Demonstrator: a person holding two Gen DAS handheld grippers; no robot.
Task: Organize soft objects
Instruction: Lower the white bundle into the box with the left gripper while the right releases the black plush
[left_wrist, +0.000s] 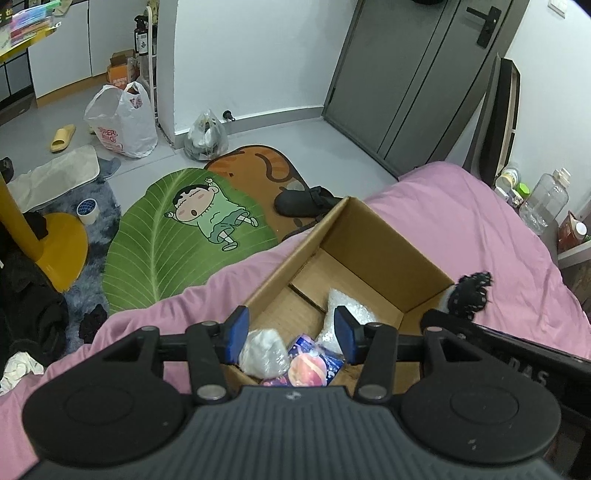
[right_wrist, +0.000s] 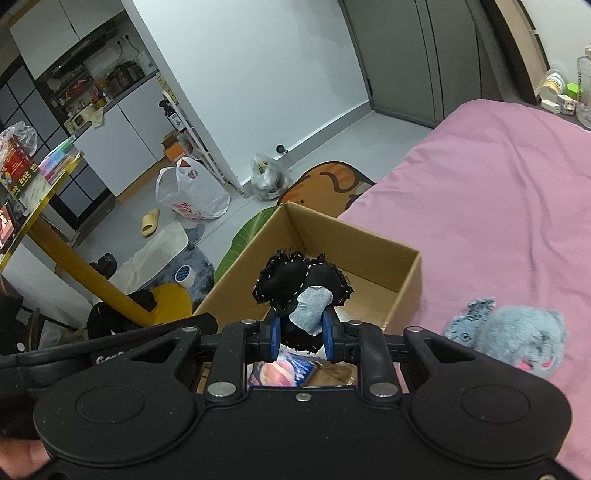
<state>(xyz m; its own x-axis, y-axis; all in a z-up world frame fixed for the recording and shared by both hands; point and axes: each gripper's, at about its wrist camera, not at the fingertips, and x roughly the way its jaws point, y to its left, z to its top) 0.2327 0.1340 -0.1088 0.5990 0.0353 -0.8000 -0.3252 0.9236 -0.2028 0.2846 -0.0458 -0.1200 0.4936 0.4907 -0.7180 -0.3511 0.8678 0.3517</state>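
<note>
An open cardboard box (left_wrist: 384, 254) stands on the pink bed (left_wrist: 461, 221). Inside lie a clear bag of white filling (left_wrist: 341, 310), a crumpled clear packet (left_wrist: 264, 352) and a pink and blue soft pack (left_wrist: 314, 363). My left gripper (left_wrist: 291, 338) is open and empty above the box's near end. My right gripper (right_wrist: 301, 338) is shut on a black stitched plush with a grey patch (right_wrist: 301, 286), held over the box (right_wrist: 369, 254). The plush also shows in the left wrist view (left_wrist: 469, 295) at the box's right corner. A grey plush toy (right_wrist: 517, 336) lies on the bed to the right.
On the floor are a green leaf rug (left_wrist: 166, 240), an orange cat rug (left_wrist: 258, 166), plastic bags (left_wrist: 122, 122), a tape roll (left_wrist: 86, 210) and a yellow table base (left_wrist: 59, 243). Bottles and jars (left_wrist: 543, 203) stand beside the bed. A grey door (left_wrist: 406, 74) is behind.
</note>
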